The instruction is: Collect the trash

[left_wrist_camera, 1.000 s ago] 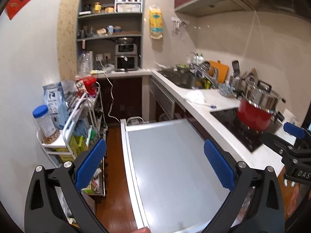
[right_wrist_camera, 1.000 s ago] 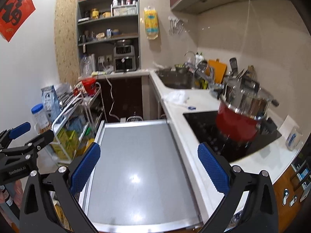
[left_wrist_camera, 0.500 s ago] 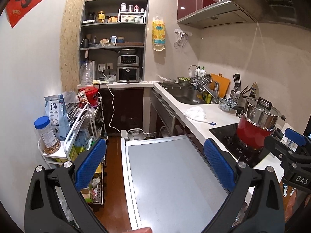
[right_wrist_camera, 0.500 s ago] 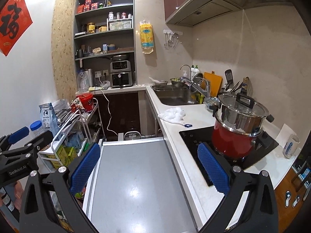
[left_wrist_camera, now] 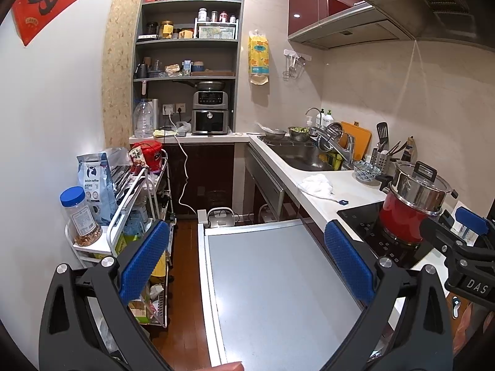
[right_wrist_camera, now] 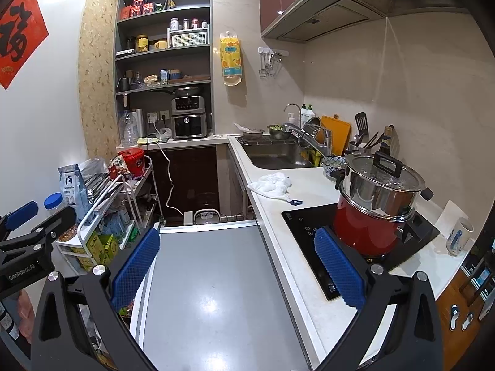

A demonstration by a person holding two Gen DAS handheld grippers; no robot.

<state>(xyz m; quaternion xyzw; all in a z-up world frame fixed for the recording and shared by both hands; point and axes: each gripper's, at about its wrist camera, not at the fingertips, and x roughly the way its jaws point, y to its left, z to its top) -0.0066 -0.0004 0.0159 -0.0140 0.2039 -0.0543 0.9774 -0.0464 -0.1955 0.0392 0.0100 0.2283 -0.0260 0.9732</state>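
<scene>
left gripper [left_wrist_camera: 247, 266]: I'm holding it wide open, blue ribbed pads well apart, gripping nothing. It's hovering over the flat grey metal-edged surface [left_wrist_camera: 278, 293] in the aisle.
right gripper [right_wrist_camera: 238, 269]: I'm holding this one spread wide too, nothing between the pads. It's hanging over the same grey surface, its right pad lying in front of the black induction hob [right_wrist_camera: 355, 247].
grippers, relative: I'm seeing each one at the edge of the other's view, side by side and apart.
trash: the crumpled white paper wad [right_wrist_camera: 272, 185] is lying on the white stone countertop [right_wrist_camera: 309, 185], between the steel sink [right_wrist_camera: 275, 154] and the hob, well ahead of both grippers. In the left view the same wad [left_wrist_camera: 317, 184] is sitting near the counter's front edge.
beside the wad: a small blue clip-like item [right_wrist_camera: 295, 202] is lying just beside it, toward the hob. I can't tell what it is.
hob: a red pot with a lidded steel pot stacked on it [right_wrist_camera: 377, 210] is standing on it.
far right of the counter: a white mug [right_wrist_camera: 458, 236] is standing there.
left side of the aisle: a white wire trolley [left_wrist_camera: 123, 216] is carrying a clear jar with a blue lid [left_wrist_camera: 79, 216] and a pale blue coffee bag [left_wrist_camera: 96, 185].
back wall: grey open shelves [left_wrist_camera: 188, 40] are sitting above a black-and-silver countertop oven [left_wrist_camera: 210, 113].
</scene>
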